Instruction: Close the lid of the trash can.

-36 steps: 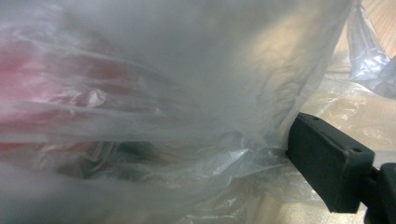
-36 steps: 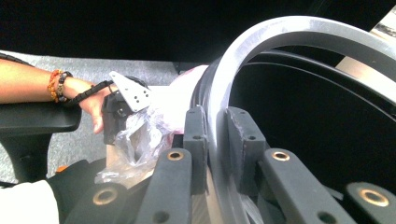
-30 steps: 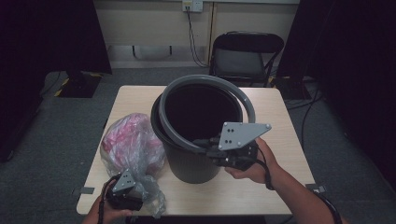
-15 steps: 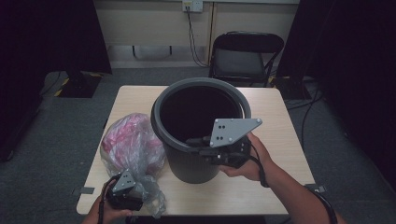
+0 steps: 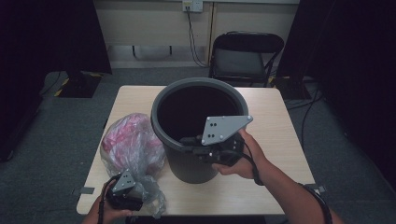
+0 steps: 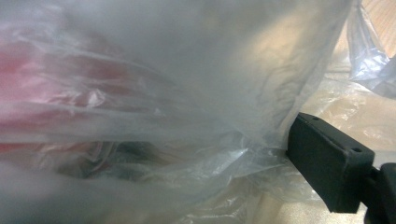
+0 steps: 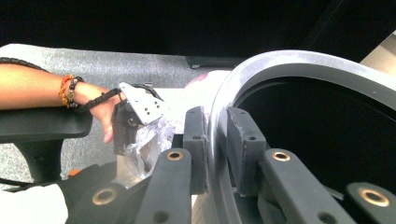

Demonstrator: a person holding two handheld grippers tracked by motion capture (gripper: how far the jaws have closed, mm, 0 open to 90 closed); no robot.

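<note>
A dark grey round bin (image 5: 187, 165) stands in the middle of the wooden table (image 5: 280, 140). My right gripper (image 5: 189, 142) is shut on its near rim (image 7: 280, 60), one pad outside the wall and one inside. To the bin's left lies a clear plastic bag (image 5: 130, 140) with pink stuff in it. My left gripper (image 5: 135, 186) sits at the bag's near corner by the table's front edge. In the left gripper view crumpled film (image 6: 187, 70) lies between the jaws, and one black finger (image 6: 327, 163) stands far out to the right. The other finger is hidden by plastic.
A black folding chair (image 5: 243, 56) stands behind the table, with cables down the wall beyond it. Bare tabletop lies to the right of the bin. The floor around is grey carpet, with dark curtains at both sides.
My right gripper has shifted slightly left with the bin's rim in it, and the bin has settled more upright. The left gripper and bag have not moved.
</note>
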